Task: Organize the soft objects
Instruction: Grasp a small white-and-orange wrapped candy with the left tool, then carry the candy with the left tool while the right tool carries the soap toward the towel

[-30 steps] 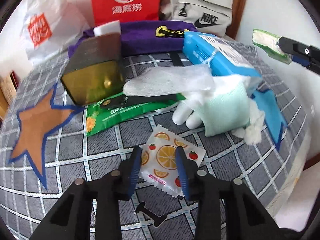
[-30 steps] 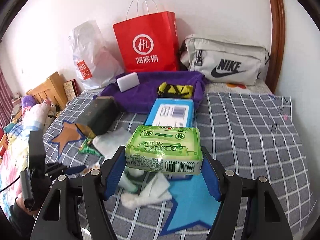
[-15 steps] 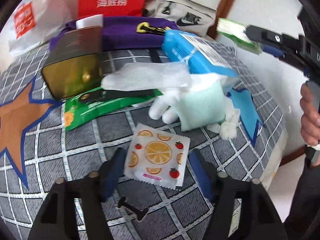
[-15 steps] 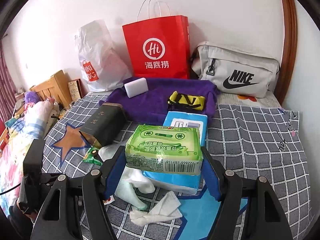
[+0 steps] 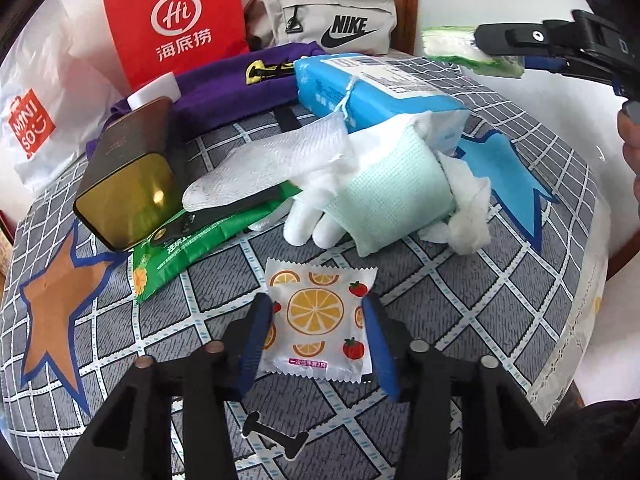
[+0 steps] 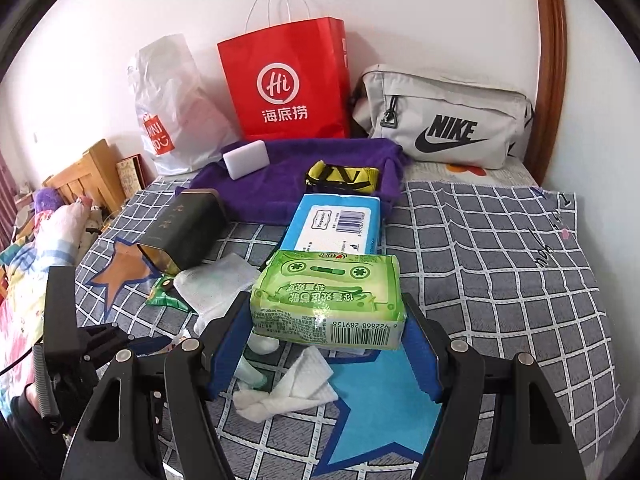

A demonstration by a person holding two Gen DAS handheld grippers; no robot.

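A white sachet point(image 5: 320, 316) printed with orange slices and strawberries lies flat on the checked bedspread point(image 5: 460, 320). My left gripper point(image 5: 318, 344) straddles it. Its jaws are closing, the blue pads point(image 5: 256, 340) stand at the sachet's two side edges, and the sachet is not squeezed. My right gripper point(image 6: 325, 320) is shut on a green tissue pack point(image 6: 328, 284) and holds it in the air above the bed. In the left wrist view that pack point(image 5: 456, 46) hangs at the upper right.
A pile sits mid-bed: a blue wipes pack point(image 5: 380, 92), white gloves point(image 5: 272, 160), a mint cloth point(image 5: 384, 192), crumpled tissue point(image 5: 468, 224), a green packet point(image 5: 200, 240) and a dark tin point(image 5: 128, 184). Behind lie a purple towel point(image 6: 288, 168), red bag point(image 6: 288, 84) and grey bag point(image 6: 444, 120).
The left gripper's jaws spread wide around the sachet, then narrowed to its edges, and the view rolled a little. The right gripper kept its hold on the green pack.
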